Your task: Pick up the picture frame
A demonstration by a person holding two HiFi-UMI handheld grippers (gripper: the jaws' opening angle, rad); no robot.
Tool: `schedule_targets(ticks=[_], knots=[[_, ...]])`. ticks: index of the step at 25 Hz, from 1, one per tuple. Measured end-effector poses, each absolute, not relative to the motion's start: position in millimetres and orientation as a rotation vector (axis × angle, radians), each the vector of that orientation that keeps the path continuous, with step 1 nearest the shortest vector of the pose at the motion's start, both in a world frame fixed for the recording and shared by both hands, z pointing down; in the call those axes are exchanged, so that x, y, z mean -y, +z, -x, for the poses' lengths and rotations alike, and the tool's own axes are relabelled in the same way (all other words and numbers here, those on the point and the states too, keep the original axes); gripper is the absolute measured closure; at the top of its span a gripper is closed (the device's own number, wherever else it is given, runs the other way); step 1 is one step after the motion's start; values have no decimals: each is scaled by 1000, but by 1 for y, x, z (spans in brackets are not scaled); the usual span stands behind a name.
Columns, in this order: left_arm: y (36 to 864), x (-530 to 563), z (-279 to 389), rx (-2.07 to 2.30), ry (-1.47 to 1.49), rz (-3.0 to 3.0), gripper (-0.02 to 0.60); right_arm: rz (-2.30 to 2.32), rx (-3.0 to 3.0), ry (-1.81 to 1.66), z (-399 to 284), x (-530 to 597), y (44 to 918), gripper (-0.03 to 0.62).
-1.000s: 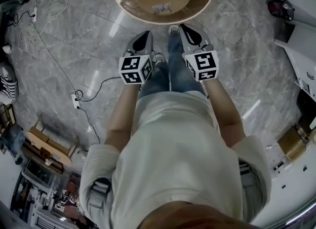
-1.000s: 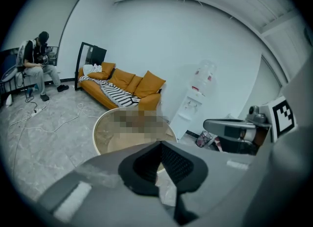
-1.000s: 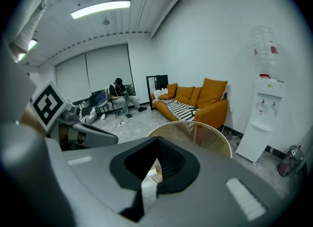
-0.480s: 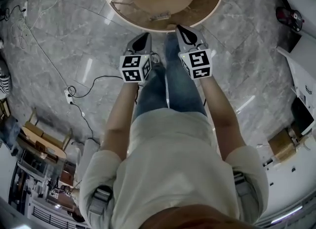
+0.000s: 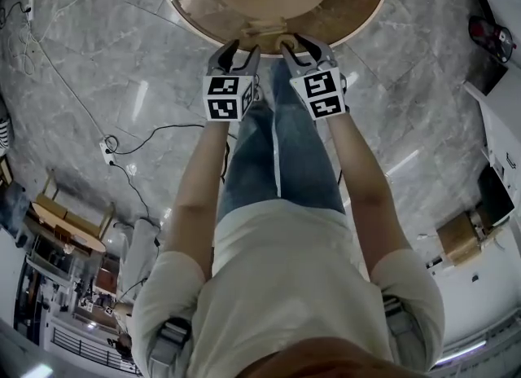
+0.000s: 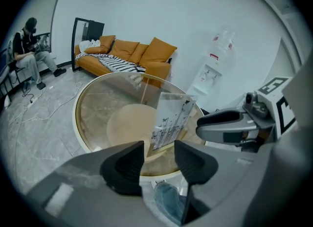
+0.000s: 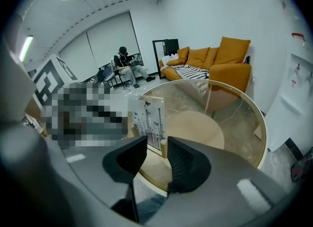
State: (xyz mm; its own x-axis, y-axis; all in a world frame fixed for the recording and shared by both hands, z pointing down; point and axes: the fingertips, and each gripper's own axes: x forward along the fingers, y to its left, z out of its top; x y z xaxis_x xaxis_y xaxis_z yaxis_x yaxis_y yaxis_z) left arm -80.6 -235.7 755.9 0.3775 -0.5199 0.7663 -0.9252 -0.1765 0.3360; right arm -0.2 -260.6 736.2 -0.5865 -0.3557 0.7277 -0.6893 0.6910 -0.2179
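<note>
Head view: left gripper [image 5: 234, 49] and right gripper [image 5: 303, 45] are held side by side at the near rim of a round glass surface [image 5: 364, 18], above the person's legs [image 5: 277, 148].
Picture frame [image 6: 171, 116]: stands upright on the surface close to its near edge, between the lines of the two grippers. It is a clear panel printed with dark stems and butterflies, set in a pale base.
Left gripper view: fingers [image 6: 124, 165] are apart (they have just been opening), with nothing between them. The frame stands ahead of the gap, untouched.
Right gripper view: fingers [image 7: 183, 165] are likewise apart and have just been opening. The frame's edge lines up with the gap, just beyond the tips, and no contact shows.
Background: an orange sofa [image 6: 132, 55] stands against the wall, with a seated person [image 6: 29, 50] to its left.
</note>
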Motion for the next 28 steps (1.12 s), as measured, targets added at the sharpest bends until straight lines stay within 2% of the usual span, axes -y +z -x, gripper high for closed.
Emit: schedule_targets(ticks=[4, 14, 28], knots=[[779, 239, 81, 1243, 675, -1822, 374, -776, 2216, 679, 5, 265, 765, 431], [810, 251, 75, 1246, 720, -1837, 391, -694, 2211, 667, 19, 275, 801, 388], [802, 261, 80, 1253, 688, -1867, 413, -758, 2218, 665, 25, 280, 793, 408]])
